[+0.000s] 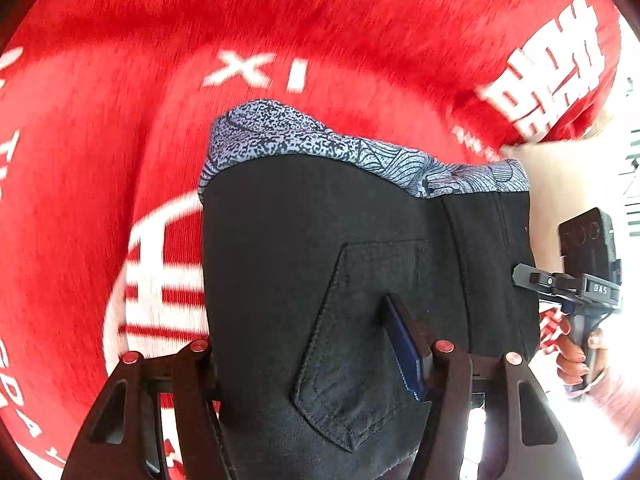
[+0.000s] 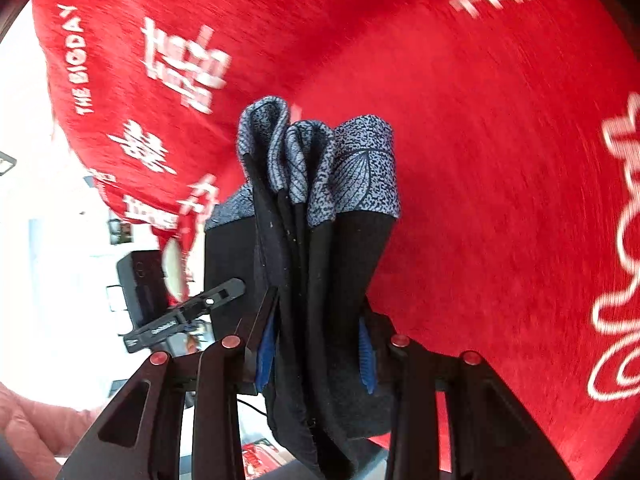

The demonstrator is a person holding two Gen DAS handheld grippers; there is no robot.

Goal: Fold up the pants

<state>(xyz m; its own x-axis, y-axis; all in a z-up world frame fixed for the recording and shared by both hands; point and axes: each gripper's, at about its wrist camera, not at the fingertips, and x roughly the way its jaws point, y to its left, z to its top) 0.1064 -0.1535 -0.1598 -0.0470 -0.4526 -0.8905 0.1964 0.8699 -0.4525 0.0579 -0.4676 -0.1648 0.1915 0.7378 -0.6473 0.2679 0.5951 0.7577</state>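
The black pants [image 1: 320, 240] have a blue-grey patterned waistband [image 1: 304, 140] and a back pocket [image 1: 360, 344]. My left gripper [image 1: 316, 344] is shut on the pants near the waist, with the cloth lifted in front of the camera. My right gripper [image 2: 316, 336] is shut on a bunched, folded stack of the same pants [image 2: 320, 240], with the patterned band [image 2: 340, 168] on top. The right gripper also shows at the right edge of the left wrist view [image 1: 520, 272], pinching the cloth's edge. The left gripper shows in the right wrist view [image 2: 236, 286].
A red cloth with white lettering [image 1: 280, 40] fills the background in both views [image 2: 500, 160]. A hand [image 1: 576, 356] holds the right gripper's handle. A bright white area lies at the left of the right wrist view [image 2: 40, 260].
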